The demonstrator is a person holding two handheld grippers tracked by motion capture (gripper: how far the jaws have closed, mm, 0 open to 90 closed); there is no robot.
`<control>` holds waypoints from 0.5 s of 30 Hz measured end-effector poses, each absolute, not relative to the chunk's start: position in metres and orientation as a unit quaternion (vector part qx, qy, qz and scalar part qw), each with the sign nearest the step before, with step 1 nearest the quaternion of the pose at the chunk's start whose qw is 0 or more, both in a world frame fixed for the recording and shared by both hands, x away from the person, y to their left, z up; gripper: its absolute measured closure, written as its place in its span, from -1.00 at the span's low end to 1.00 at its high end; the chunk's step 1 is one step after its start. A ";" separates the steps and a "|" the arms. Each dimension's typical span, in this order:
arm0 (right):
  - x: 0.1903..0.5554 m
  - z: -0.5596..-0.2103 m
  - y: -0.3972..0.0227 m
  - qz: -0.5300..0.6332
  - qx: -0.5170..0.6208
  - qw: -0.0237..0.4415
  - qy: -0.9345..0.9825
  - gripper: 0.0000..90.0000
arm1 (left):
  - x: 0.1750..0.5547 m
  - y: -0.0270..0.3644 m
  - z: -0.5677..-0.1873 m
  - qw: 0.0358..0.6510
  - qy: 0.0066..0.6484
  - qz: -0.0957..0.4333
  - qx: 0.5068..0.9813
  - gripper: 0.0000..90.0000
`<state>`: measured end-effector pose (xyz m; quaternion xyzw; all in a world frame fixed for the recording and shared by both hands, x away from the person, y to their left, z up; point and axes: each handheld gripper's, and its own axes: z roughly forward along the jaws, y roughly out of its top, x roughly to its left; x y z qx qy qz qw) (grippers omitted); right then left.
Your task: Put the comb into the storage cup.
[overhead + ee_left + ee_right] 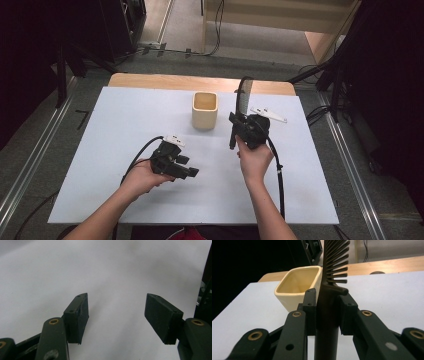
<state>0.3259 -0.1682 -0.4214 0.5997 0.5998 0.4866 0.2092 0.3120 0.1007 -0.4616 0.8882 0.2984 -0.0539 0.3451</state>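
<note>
No writing or brand can be read on any thing. The right claw point(327, 312) is clenched on the handle of a black comb point(334, 267), held upright above the tabletop point(125, 130), just beside the cream square cup point(205, 110). The left claw point(117, 315) is released, with nothing between its jaws.

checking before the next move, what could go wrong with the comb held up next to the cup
1. The right gripper clamps the comb low on its handle, so the long toothed end above could swing or twist in the grip.
2. The cream cup stands loose on the table close to the comb; a sideways knock might tip or push it.
3. The left gripper is open, holding nothing, away from the cup, so nothing steadies it.
</note>
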 end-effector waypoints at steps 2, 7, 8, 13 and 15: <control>0.325 -0.421 -0.166 0.489 0.595 0.220 0.598 0.55 | 0.311 0.104 -0.461 0.345 0.300 -0.053 0.888 -0.18; 0.323 -0.419 -0.161 0.492 0.593 0.235 0.592 0.55 | 0.309 0.112 -0.461 0.341 0.301 -0.041 0.890 -0.18; 0.322 -0.418 -0.161 0.494 0.590 0.240 0.592 0.55 | 0.308 0.113 -0.461 0.340 0.300 -0.040 0.890 -0.18; 0.320 -0.414 -0.157 0.504 0.583 0.251 0.586 0.55 | 0.306 0.120 -0.461 0.342 0.299 -0.037 0.890 -0.22; 0.320 -0.412 -0.156 0.507 0.578 0.256 0.586 0.55 | 0.305 0.123 -0.460 0.342 0.298 -0.036 0.890 -0.22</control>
